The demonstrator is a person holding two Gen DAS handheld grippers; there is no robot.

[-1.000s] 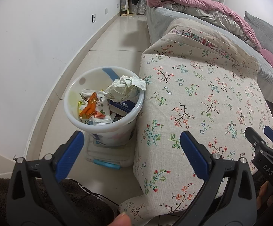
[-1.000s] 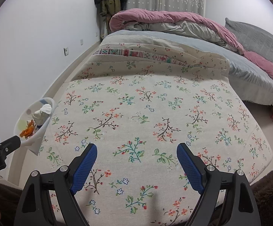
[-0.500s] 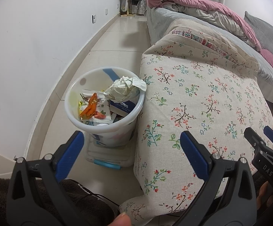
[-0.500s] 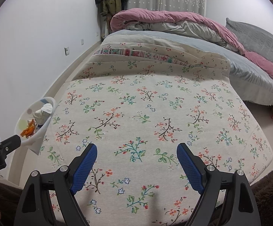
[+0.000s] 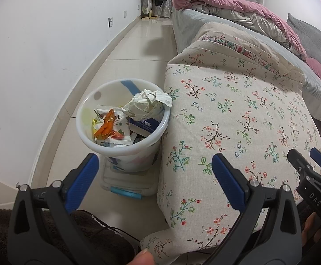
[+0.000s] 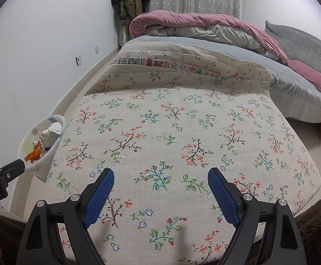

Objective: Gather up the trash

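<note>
Collection appears complete: both grippers empty, jaws apart
Left gripper (image 5: 153, 172) and right gripper (image 6: 160, 186) hover near the floral cloth (image 6: 182, 132); trash sits in the white bin (image 5: 125, 150), left; next, check for leftovers

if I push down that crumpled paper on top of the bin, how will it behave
The crumpled paper looks light and springy, so it would probably squash, then puff back. It sits above the bin rim with a flap overhanging, so a sideways nudge may tip it out.
</note>
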